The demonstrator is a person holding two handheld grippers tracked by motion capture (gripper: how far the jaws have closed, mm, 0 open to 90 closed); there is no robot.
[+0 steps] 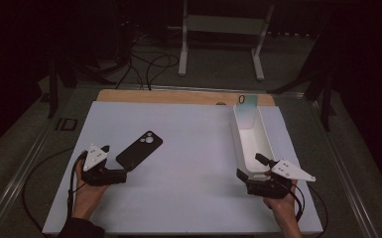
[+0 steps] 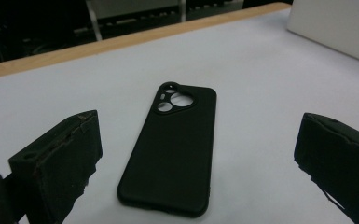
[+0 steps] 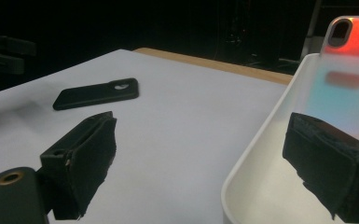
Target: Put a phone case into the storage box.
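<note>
Black phone case (image 2: pixel 172 149) lay flat between the left gripper's (image 2: pixel 191 163) spread jaws; thin profile risked slipping free on closing; right gripper (image 3: pixel 214 172) likewise spread.

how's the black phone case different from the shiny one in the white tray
The black phone case is matte and dark; the iridescent case is glossy, with pink and teal sheen. The black case lies flat on the white table, between the open left tongs; the iridescent case leans at the far end of the white tray, which the open right tongs straddle at its near rim. Both have camera cutouts.
</note>
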